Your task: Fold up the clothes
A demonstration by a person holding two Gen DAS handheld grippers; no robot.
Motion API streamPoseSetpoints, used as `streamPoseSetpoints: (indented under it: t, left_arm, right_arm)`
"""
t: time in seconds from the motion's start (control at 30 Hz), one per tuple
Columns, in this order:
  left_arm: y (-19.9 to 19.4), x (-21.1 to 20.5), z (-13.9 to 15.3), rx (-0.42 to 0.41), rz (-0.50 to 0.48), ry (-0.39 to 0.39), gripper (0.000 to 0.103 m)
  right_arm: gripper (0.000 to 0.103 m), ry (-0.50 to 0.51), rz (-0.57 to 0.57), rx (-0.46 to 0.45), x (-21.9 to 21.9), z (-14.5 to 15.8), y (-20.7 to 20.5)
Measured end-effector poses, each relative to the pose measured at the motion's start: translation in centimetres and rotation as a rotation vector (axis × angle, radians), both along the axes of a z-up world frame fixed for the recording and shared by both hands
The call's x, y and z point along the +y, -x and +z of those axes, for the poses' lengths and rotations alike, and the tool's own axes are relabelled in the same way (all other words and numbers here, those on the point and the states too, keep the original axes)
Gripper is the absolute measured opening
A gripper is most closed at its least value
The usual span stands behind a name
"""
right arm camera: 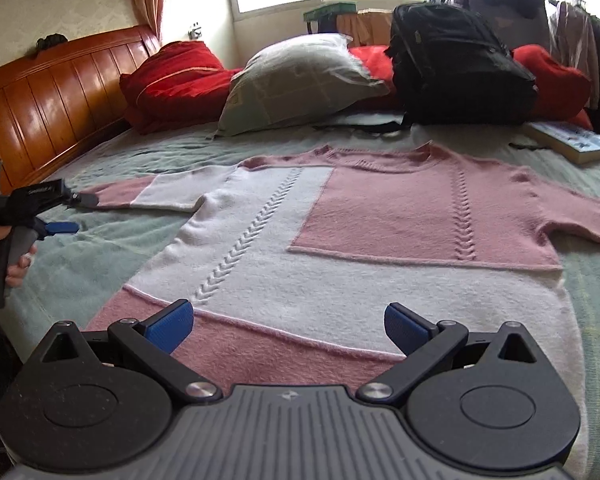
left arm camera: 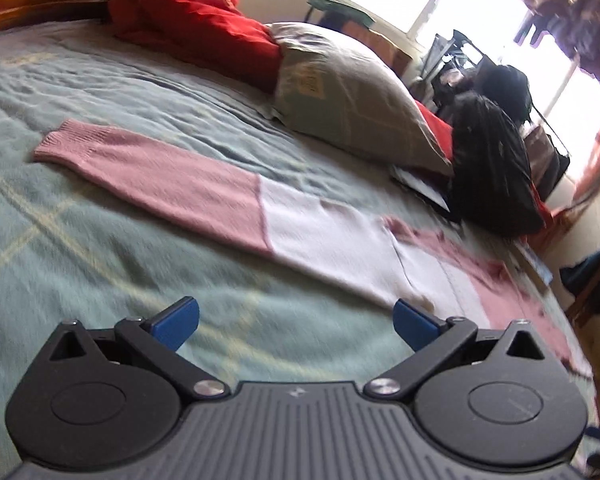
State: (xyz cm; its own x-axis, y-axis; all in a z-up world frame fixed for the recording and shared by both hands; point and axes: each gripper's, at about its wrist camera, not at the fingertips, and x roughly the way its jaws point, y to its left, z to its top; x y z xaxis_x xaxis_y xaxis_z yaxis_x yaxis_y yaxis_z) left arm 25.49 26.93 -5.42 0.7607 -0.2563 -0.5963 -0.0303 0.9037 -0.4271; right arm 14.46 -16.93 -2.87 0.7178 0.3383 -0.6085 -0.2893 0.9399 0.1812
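Observation:
A pink and white knitted sweater [right arm camera: 340,232] lies flat, front up, on the green bed cover [right arm camera: 80,264], neck toward the pillows. Its left sleeve [left arm camera: 172,176] stretches out across the cover in the left wrist view. My left gripper [left arm camera: 296,322] is open and empty, hovering low over the cover just short of that sleeve; it also shows in the right wrist view [right arm camera: 74,212] at the far left, near the sleeve's cuff. My right gripper [right arm camera: 288,326] is open and empty above the sweater's pink hem.
A grey pillow [right arm camera: 296,80], red bedding [right arm camera: 172,76] and a black backpack [right arm camera: 460,64] line the far side of the bed. A book [right arm camera: 572,142] lies at the right. The wooden headboard [right arm camera: 48,100] stands at the left.

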Motion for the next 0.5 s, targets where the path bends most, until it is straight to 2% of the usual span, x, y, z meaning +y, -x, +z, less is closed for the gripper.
streamPoseSetpoints:
  t: [0.23,0.33,0.5]
  left_arm:
    - [-3.9,3.0,-0.9,-0.005,0.025,0.054,0.102]
    - [-5.4,3.7,-2.5,0.037,0.041,0.079,0.102]
    - [-6.1,5.7,-4.0,-0.027,0.045,0.201,0.102]
  right_arm:
    - [0.103,0.003,0.093,0.016,2.6,0.5,-1.5]
    - [0.103,0.018,0.126,0.021,3.7,0.4,-2.1]
    - [0.103,0.024,0.125,0.042,4.0,-0.1,-2.9]
